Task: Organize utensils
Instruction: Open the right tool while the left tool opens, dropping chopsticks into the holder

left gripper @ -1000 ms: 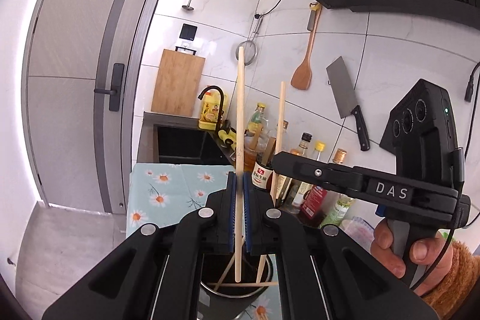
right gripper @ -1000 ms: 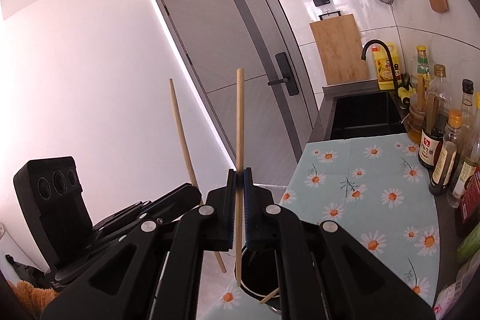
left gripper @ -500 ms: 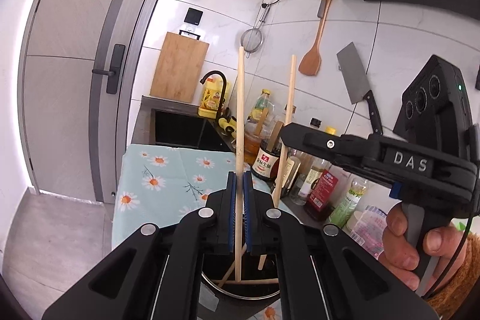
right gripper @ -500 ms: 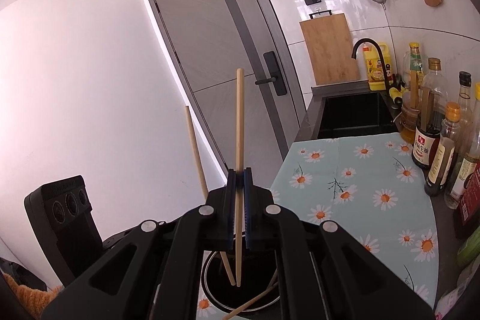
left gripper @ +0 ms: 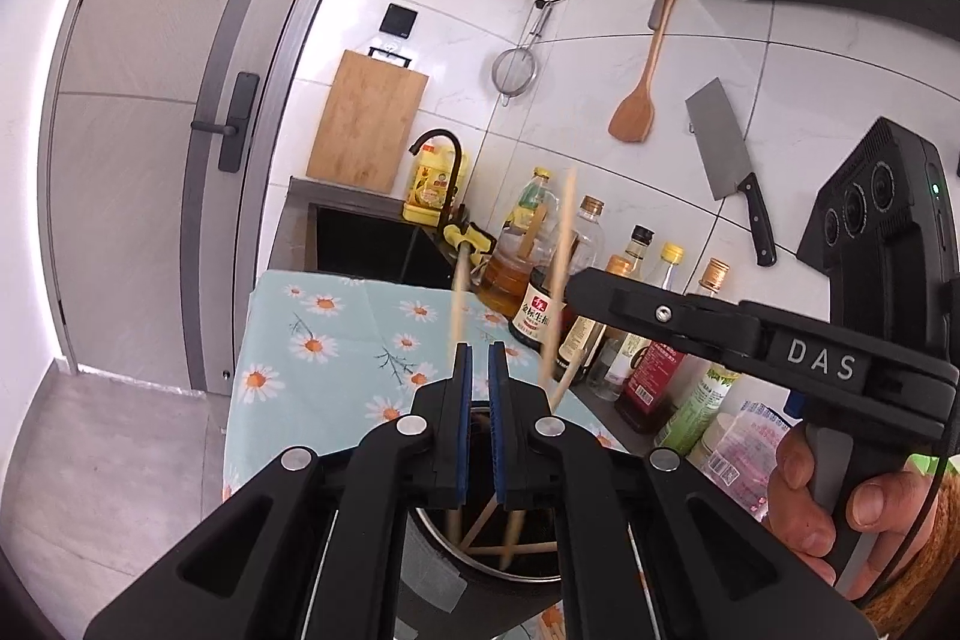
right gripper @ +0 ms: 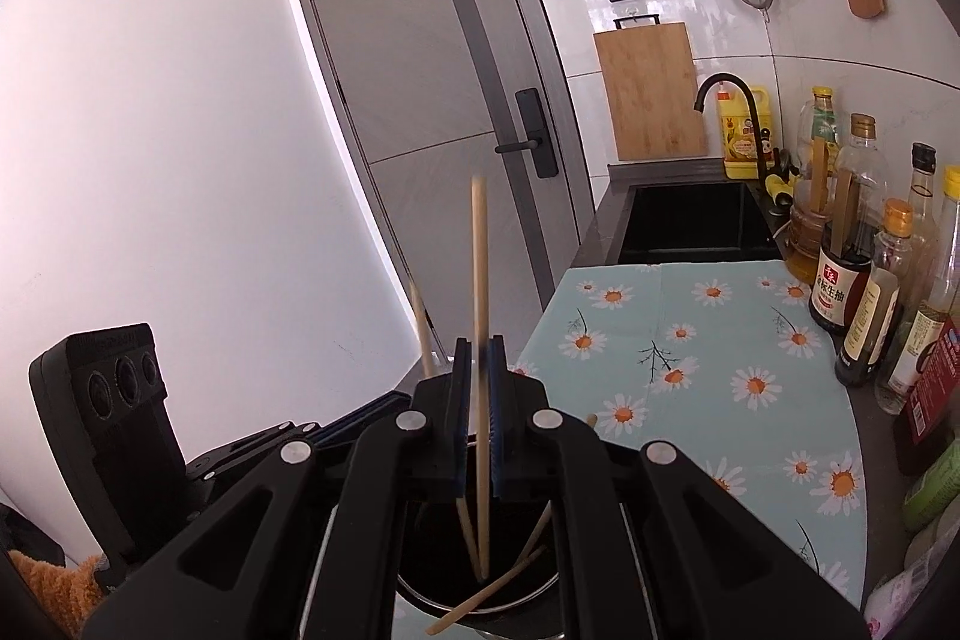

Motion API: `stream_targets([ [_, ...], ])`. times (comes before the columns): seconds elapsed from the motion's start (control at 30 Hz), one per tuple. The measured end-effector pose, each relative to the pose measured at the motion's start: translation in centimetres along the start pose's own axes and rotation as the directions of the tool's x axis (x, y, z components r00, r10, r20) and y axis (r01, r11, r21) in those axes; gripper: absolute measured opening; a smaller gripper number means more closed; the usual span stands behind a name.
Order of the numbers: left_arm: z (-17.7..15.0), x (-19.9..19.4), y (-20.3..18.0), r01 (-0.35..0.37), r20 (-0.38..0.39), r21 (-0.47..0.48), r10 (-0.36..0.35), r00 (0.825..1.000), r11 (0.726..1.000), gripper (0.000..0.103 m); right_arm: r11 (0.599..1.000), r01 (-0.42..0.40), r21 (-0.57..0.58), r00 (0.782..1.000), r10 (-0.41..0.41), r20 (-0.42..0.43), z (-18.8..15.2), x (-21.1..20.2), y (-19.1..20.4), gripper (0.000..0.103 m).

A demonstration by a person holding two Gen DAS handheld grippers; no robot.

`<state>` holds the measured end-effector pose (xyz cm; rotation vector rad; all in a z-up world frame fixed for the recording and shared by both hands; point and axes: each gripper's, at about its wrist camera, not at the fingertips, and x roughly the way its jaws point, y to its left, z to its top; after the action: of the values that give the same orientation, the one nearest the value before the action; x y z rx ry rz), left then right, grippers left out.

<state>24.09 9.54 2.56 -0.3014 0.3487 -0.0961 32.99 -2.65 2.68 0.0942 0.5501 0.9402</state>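
A black utensil holder (left gripper: 432,583) with a metal rim (right gripper: 420,604) stands right under both grippers and has several wooden chopsticks inside. My left gripper (left gripper: 478,349) has its blue pads parted by a crack. Its chopstick (left gripper: 459,292) is blurred and slides down past the left pad into the holder. My right gripper (right gripper: 478,343) is also slightly parted. A blurred chopstick (right gripper: 480,250) runs loosely between its pads, lower end inside the holder. The right gripper (left gripper: 576,280) shows in the left wrist view, the left gripper (right gripper: 336,430) in the right wrist view.
The holder sits on a daisy-print cloth (right gripper: 708,340). Sauce and oil bottles (left gripper: 636,340) line the tiled wall, beside a dark sink (right gripper: 690,226) and black faucet (right gripper: 720,88). A cutting board (left gripper: 366,124), strainer, wooden spatula (left gripper: 636,112) and cleaver (left gripper: 720,148) hang there. A hand (left gripper: 840,496) grips the right handle.
Both grippers have sunk toward the holder. Their pads have parted slightly, and both chopsticks, held firmly before, have slipped down through the jaws into the holder.
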Motion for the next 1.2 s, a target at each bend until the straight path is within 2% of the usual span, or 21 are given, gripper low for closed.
stream_targets([
  [0.03, 0.0, 0.0, 0.1, 0.000, -0.001, -0.004, 0.000, 1.000, 1.000, 0.005, 1.000, 0.000, 0.004, 1.000, 0.000, -0.002, -0.1, 0.0, -0.1, 0.008],
  [0.1, 0.1, -0.2, 0.0, -0.007, -0.005, 0.003, 0.007, 1.000, 1.000, 0.005, 1.000, 0.004, 0.012, 1.000, -0.004, -0.003, -0.2, 0.0, -0.2, 0.017],
  [0.27, 0.2, -0.9, 0.1, -0.016, 0.003, 0.006, 0.016, 1.000, 1.000, 0.006, 1.000, -0.001, 0.027, 1.000, 0.001, 0.008, -0.2, -0.7, -0.2, 0.017],
  [0.3, 0.2, -1.1, 0.1, -0.022, 0.004, 0.005, 0.022, 1.000, 1.000, 0.008, 1.000, -0.002, 0.028, 1.000, 0.001, 0.013, -0.2, -1.0, -0.2, 0.017],
  [0.33, 0.2, -1.2, 0.1, -0.032, 0.004, 0.003, 0.032, 0.999, 0.999, 0.019, 1.000, -0.001, 0.029, 1.000, 0.000, 0.016, -0.1, -1.2, -0.1, 0.017],
  [0.37, 0.2, -1.4, 0.1, -0.033, 0.006, -0.002, 0.033, 0.999, 0.999, 0.025, 1.000, 0.002, 0.030, 1.000, -0.002, 0.019, -0.2, -1.5, -0.1, 0.018],
  [0.73, 1.1, -5.0, -0.7, -0.039, 0.039, -0.007, 0.039, 0.998, 0.999, 0.026, 0.996, 0.013, 0.086, 0.999, -0.016, 0.040, -0.7, -5.6, -0.1, 0.021],
  [0.8, 1.6, -6.4, -1.2, -0.042, 0.057, 0.003, 0.042, 0.998, 0.999, 0.026, 0.995, 0.015, 0.098, 0.998, -0.021, 0.056, -0.7, -6.9, 0.2, 0.034],
  [0.83, 1.7, -7.0, -1.5, -0.040, 0.063, 0.004, 0.039, 0.997, 0.999, 0.027, 0.994, 0.013, 0.104, 0.997, -0.020, 0.069, -0.7, -7.7, 0.3, 0.037],
  [0.93, 2.2, -9.0, -2.1, -0.030, 0.086, 0.002, 0.029, 0.996, 1.000, 0.037, 0.994, 0.011, 0.107, 0.997, -0.019, 0.080, -0.5, -9.7, 0.9, 0.038],
  [0.97, 2.3, -9.6, -2.4, -0.024, 0.089, 0.001, 0.023, 0.996, 1.000, 0.038, 0.994, 0.008, 0.106, 0.996, -0.017, 0.082, -0.6, -10.3, 1.1, 0.039],
  [1.03, 2.4, -10.9, -3.0, -0.021, 0.097, 0.007, 0.021, 0.995, 1.000, 0.038, 0.994, 0.002, 0.111, 0.997, -0.010, 0.072, -0.7, -11.5, 1.4, 0.046],
  [1.07, 2.4, -11.4, -3.2, -0.017, 0.096, 0.005, 0.016, 0.995, 1.000, 0.040, 0.992, -0.005, 0.125, 0.998, -0.003, 0.062, -0.9, -11.9, 1.4, 0.054],
  [1.1, 2.3, -12.0, -3.4, 0.000, 0.088, -0.003, 0.000, 0.996, 1.000, 0.041, 0.989, -0.015, 0.146, 0.999, 0.007, 0.053, -1.2, -12.3, 1.4, 0.057],
  [1.2, 1.7, -13.2, -4.0, 0.017, 0.071, -0.007, -0.017, 0.997, 1.000, 0.045, 0.985, -0.013, 0.169, 1.000, 0.011, 0.012, -2.4, -13.1, 1.6, 0.057],
])
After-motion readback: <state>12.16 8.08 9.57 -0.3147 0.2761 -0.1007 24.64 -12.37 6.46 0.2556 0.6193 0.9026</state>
